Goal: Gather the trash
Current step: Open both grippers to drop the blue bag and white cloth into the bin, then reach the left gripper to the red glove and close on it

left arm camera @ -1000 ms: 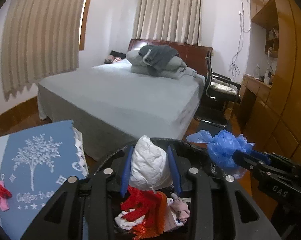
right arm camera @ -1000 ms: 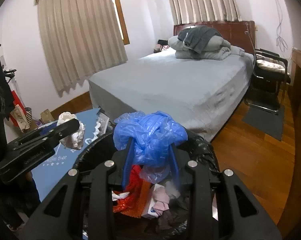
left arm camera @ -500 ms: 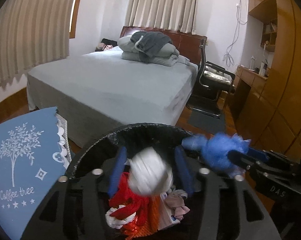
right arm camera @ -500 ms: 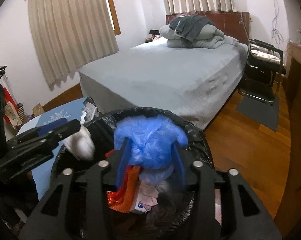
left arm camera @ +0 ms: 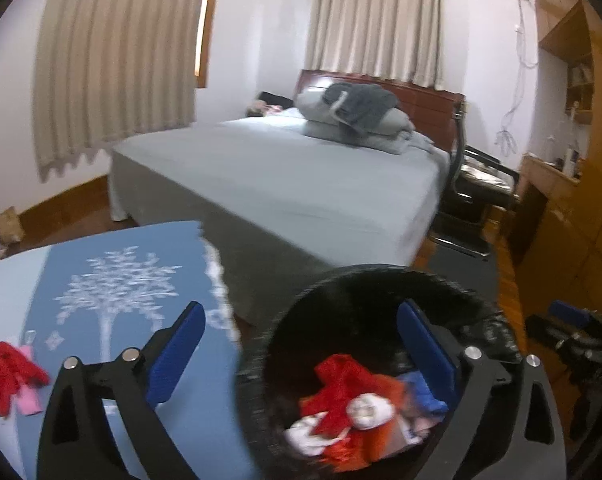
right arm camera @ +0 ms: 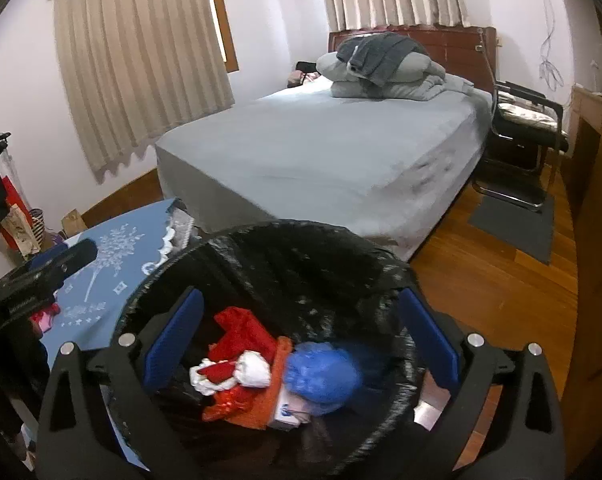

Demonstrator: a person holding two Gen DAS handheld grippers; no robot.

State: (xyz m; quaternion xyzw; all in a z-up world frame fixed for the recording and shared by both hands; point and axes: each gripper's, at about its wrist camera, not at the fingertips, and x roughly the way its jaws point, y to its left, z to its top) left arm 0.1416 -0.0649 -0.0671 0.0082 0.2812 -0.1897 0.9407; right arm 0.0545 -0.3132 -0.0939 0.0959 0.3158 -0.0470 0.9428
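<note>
Two grippers hang over a round trash bin (right arm camera: 301,248) lined with a black bag. Both grippers have their blue fingers spread wide apart, and nothing is between them. The left gripper (left arm camera: 301,356) is half over the bin's rim and half over a blue tablecloth (left arm camera: 113,280) with a white tree on it. One of its fingers is above the cloth and the other finger is above the bin. The right gripper (right arm camera: 301,340) sits right above the middle of the bin. Inside the bin lies a crumpled blue plastic bag (right arm camera: 325,376). It rests on top of the other trash, beside a white paper ball (right arm camera: 255,370). Next to them there is some red and white cloth (right arm camera: 237,336) and an orange piece under it. On the tablecloth, near the left edge, lies a small red thing (left arm camera: 9,372) on top of something pink. It is well apart from the bin. Behind the bin stands a big bed (right arm camera: 341,148) with a grey sheet, and folded blankets sit near its head. Tan curtains (right arm camera: 141,60) hang on the wall, and a black chair (right arm camera: 525,132) stands beside the bed on the wood floor.
</note>
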